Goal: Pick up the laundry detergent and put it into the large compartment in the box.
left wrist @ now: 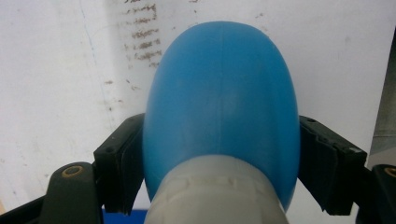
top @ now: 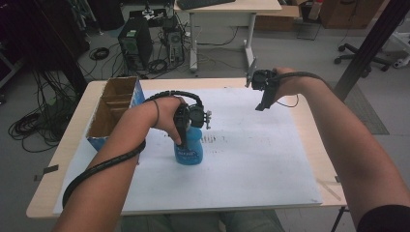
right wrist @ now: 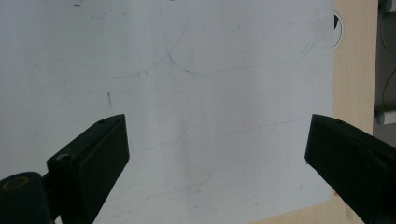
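A blue plastic bottle [top: 189,151] with a whitish cap stands upright on the white sheet [top: 251,159], left of the table's middle. My left gripper [top: 186,128] comes down on it from above and is shut on it. In the left gripper view the two black jaws press against the sides of the blue bottle [left wrist: 222,88], just past its cap [left wrist: 215,191]. My right gripper [top: 263,96] hangs over the far right part of the sheet, open and holding nothing. In the right gripper view its jaws stand wide apart around the right gripper's gap [right wrist: 217,135] over bare paper.
An open cardboard box [top: 113,108] with dividers and a blue side sits at the table's left edge, close to my left forearm. The wooden table [top: 333,193] shows around the sheet. A computer tower [top: 135,43], cables and another desk stand on the floor beyond.
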A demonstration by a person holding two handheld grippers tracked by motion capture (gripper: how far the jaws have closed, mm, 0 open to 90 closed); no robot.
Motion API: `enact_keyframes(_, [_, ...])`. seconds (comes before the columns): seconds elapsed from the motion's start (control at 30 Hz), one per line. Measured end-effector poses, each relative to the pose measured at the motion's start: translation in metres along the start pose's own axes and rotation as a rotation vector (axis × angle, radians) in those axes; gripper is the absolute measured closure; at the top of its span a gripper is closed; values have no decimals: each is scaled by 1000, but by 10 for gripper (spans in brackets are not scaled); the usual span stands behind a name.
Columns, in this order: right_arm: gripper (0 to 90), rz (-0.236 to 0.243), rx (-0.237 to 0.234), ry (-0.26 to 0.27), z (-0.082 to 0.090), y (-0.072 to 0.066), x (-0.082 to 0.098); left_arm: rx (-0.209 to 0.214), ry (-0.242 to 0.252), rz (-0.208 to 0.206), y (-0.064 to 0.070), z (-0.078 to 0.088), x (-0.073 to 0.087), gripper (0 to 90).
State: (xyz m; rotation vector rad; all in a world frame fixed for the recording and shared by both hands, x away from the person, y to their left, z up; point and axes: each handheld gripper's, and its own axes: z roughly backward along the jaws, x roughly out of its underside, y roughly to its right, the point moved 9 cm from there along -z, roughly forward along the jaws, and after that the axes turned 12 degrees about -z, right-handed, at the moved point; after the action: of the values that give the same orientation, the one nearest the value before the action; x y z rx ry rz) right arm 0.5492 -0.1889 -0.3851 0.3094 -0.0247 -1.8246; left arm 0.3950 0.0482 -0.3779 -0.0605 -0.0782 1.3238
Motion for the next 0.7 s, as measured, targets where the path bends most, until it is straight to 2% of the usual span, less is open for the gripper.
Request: enact_keyframes(0.7, [69,8,-1,-8,-3,-2,-1,0,1,-5,0,-3,1,324])
